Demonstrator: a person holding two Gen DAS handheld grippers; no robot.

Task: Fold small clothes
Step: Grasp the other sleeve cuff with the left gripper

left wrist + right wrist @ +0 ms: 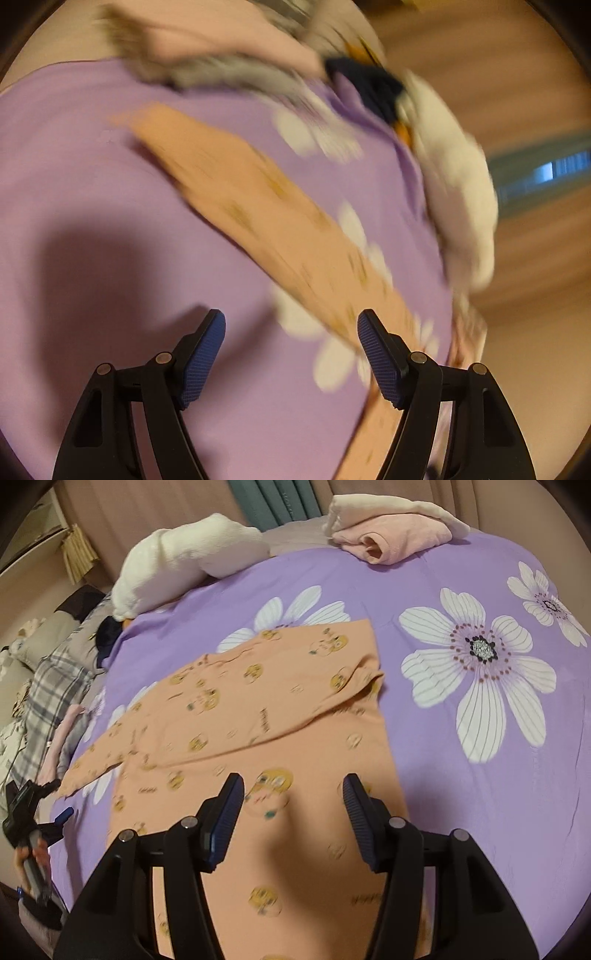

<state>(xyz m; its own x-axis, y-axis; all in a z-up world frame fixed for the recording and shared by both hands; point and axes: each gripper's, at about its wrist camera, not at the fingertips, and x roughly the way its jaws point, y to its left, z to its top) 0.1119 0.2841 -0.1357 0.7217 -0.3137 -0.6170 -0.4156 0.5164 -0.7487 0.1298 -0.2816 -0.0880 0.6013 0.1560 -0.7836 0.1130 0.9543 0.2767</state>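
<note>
While both jaws gape (empty), the orange shirt (pixel 236 716) lies flat.

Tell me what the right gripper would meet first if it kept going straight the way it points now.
Most likely the orange printed garment: the right gripper, jaws open and empty, hangs right over it, pointing at its folded-over upper part. The purple floral sheet lies beyond. Depth is hard to judge here.

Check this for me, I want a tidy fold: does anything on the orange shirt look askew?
Yes. The orange shirt lies half folded on the purple sheet: its top flap runs diagonally, and one sleeve sticks out past the left edge, rumpled.
</note>
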